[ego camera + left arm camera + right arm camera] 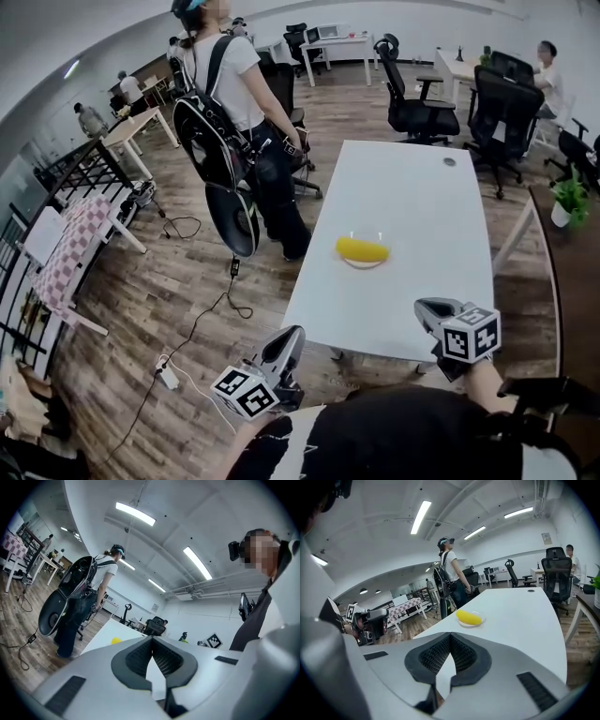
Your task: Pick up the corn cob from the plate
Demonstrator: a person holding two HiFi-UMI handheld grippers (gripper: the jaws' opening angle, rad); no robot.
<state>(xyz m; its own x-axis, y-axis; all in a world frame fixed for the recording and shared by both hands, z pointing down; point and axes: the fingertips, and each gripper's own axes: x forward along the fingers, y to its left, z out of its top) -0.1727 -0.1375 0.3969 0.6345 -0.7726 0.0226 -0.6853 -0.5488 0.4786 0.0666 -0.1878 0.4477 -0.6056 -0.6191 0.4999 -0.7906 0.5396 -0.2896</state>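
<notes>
A yellow corn cob point(362, 249) lies on a small clear plate point(365, 263) near the middle of a long white table point(412, 206). My left gripper point(289, 336) hangs off the table's near left corner, shut and empty. Over the table's near edge, my right gripper point(424, 307) is shut with nothing in it, well short of the plate. In the right gripper view the corn cob point(468, 617) lies ahead beyond the closed jaws of the right gripper point(450, 636). The left gripper view shows the left gripper point(151, 640) shut, with the corn cob point(116, 641) a small yellow spot far off.
A person with a black backpack point(234, 112) stands by the table's left side. Black office chairs point(417, 103) are at the far end, a potted plant point(568, 199) at the right. Cables point(202, 323) trail across the wood floor; a checked table point(70, 253) stands far left.
</notes>
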